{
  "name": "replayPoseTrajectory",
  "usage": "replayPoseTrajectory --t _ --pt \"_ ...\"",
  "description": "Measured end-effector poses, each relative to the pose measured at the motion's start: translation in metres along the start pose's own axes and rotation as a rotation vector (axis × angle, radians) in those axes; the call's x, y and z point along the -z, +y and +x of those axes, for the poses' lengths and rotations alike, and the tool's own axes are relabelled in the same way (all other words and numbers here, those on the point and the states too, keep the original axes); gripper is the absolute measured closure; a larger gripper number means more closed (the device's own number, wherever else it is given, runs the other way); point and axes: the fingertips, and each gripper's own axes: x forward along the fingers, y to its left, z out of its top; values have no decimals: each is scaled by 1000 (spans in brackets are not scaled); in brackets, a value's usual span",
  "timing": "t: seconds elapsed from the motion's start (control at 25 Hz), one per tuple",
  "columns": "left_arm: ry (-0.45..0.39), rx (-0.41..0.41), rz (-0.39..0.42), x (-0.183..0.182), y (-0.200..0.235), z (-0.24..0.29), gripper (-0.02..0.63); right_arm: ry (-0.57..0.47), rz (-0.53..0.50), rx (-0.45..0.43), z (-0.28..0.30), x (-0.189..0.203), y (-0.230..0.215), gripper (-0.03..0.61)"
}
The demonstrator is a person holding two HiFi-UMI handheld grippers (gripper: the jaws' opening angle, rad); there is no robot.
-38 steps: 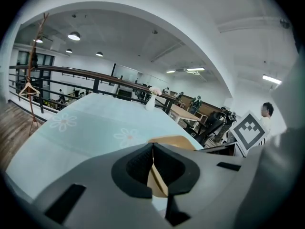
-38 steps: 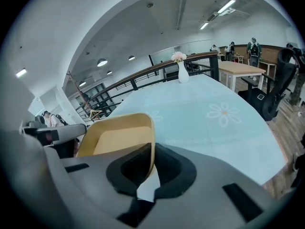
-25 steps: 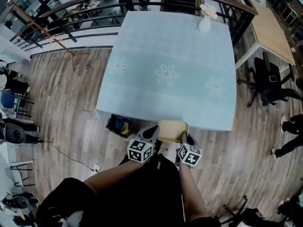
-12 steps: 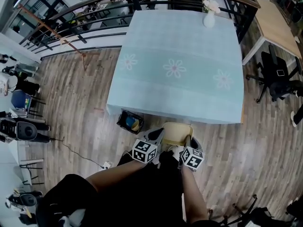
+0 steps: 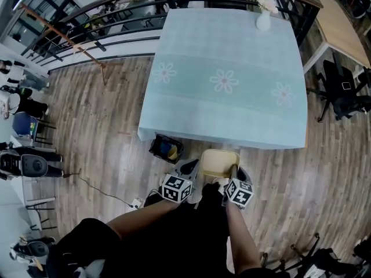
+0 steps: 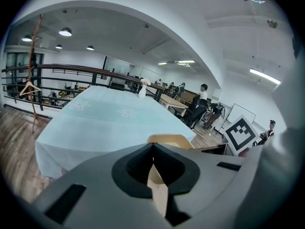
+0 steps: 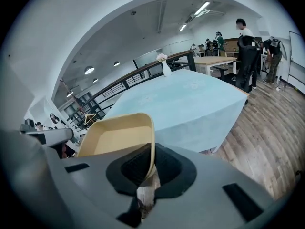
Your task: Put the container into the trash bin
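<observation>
I hold the one container between my two hands. My left gripper has its jaws closed on the container's left rim, and my right gripper has its jaws closed on the right rim. In the left gripper view the thin beige wall of the container runs straight into the closed jaws of that gripper. In the right gripper view the container shows a plain beige inside, and its rim is pinched in the right gripper.

The container hangs over the wooden floor, just off the near edge of the counter and clear of the pale blue cloth on it. One dark trash bin stands on the floor by the counter's near left corner, near the container and to its left. Something blue and yellow lies in the bin, but I cannot tell what it is.

The floor opens wide to the left of the bin. The counter's edge closes the far side. The cloth bears three flower prints, and one white vase stands at its far right corner.
</observation>
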Motion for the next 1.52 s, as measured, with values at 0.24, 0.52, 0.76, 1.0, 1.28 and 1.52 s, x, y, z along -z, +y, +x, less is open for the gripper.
replayPoseTrajectory --t 0.24,0.52,0.76,1.0,1.28,1.52 --pt "-4 14 -24 17 66 -34 603 12 24 42 18 19 51 538" --pt "-3 49 -46 40 170 -97 603 -1 95 115 39 64 150 538" --pt "28 81 -14 68 242 -139 603 3 128 164 69 115 210 538" --pt "49 42 -62 84 279 -153 603 55 100 160 101 142 248 538" --pt "51 10 -58 97 309 -144 603 97 12 86 158 162 285 538" --pt "46 15 -102 114 343 -136 603 139 41 69 207 201 305 538"
